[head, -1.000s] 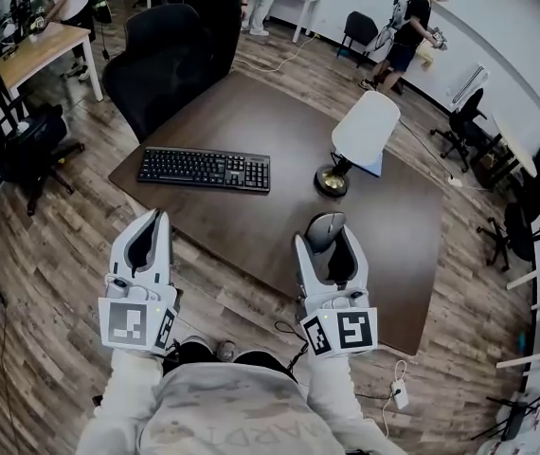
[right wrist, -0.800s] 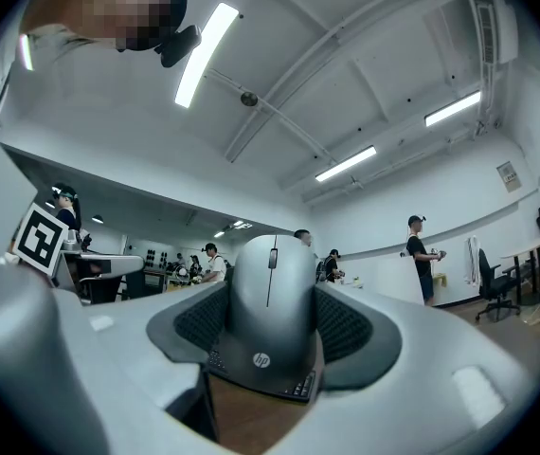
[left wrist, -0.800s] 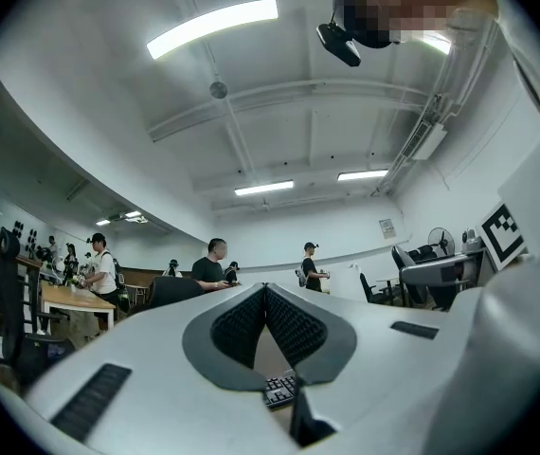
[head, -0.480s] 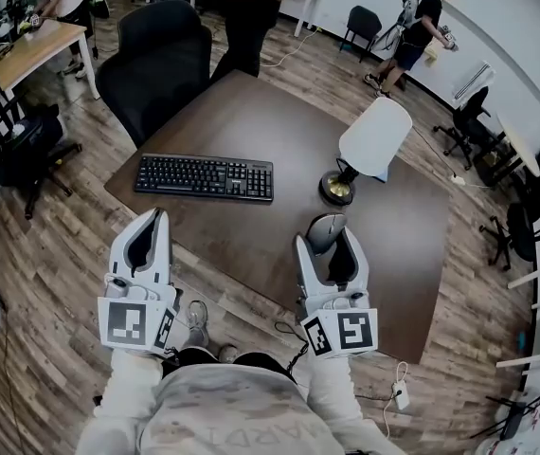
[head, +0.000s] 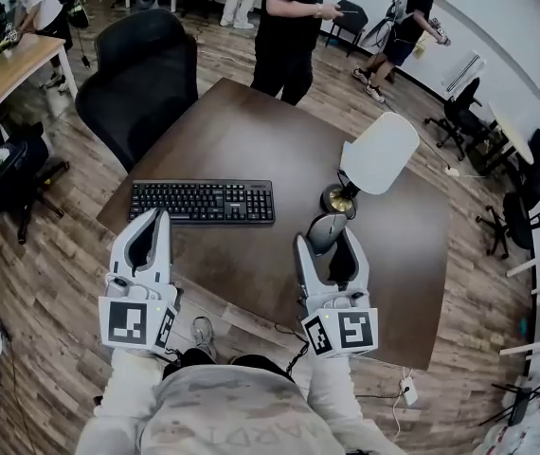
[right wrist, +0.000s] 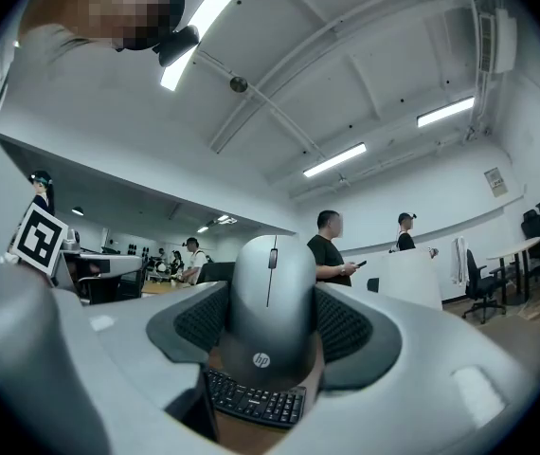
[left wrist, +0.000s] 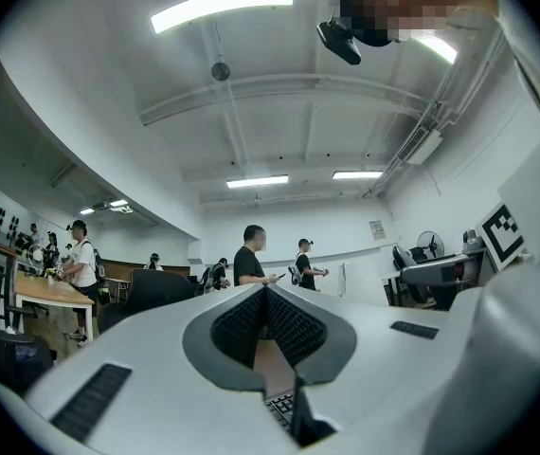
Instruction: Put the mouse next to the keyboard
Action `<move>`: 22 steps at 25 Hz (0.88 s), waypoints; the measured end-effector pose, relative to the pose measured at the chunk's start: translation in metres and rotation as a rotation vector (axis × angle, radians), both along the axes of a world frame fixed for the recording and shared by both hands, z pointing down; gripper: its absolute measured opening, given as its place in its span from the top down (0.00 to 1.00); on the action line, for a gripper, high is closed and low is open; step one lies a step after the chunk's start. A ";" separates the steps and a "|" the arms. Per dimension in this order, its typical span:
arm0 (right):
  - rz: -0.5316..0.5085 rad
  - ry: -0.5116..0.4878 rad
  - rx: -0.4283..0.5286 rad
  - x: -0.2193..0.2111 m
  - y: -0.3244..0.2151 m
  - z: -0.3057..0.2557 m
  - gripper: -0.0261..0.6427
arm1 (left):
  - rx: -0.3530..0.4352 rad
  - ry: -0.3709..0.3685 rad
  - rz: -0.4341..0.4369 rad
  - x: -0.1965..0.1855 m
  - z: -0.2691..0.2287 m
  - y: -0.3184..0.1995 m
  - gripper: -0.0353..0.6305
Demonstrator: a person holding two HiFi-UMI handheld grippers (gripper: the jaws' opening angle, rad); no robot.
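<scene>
At the left, the left gripper (head: 153,222) hovers by the near-left corner of the brown table (head: 251,131), its jaws closed together with nothing between them. Just beyond it, a black keyboard (head: 202,201) lies on the table close to that corner. Further right, the right gripper (head: 327,239) is clamped on a grey mouse (head: 323,229) near the table's near edge, just beside the brass base of a white-shaded lamp (head: 376,152).

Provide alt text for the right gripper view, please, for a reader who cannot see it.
The right hand-held gripper is shut on a grey HP mouse, gripped by its sides. Below it lies a black keyboard on a brown table; a person in black stands beyond.
</scene>
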State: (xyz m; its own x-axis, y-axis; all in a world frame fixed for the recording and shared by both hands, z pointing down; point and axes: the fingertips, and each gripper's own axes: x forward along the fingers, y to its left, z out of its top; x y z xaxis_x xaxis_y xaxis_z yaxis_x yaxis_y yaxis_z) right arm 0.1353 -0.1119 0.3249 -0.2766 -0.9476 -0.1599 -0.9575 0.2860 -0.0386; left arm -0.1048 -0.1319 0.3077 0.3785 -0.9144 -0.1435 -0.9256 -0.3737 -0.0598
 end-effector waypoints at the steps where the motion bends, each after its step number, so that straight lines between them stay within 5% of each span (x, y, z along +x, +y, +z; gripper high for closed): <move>1: 0.006 -0.001 -0.001 -0.001 -0.007 0.000 0.51 | 0.000 -0.001 0.006 -0.001 0.000 -0.008 0.94; 22: 0.130 -0.010 -0.087 -0.009 -0.118 0.032 0.51 | -0.045 -0.007 0.113 -0.018 0.021 -0.136 0.94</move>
State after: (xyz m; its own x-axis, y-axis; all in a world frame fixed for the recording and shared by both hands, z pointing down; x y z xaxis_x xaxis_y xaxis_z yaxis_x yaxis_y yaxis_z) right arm 0.1266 -0.2298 0.3567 -0.1494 -0.9857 -0.0782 -0.9856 0.1548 -0.0675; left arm -0.1229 -0.2683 0.3285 0.4804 -0.8714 -0.0998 -0.8770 -0.4781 -0.0473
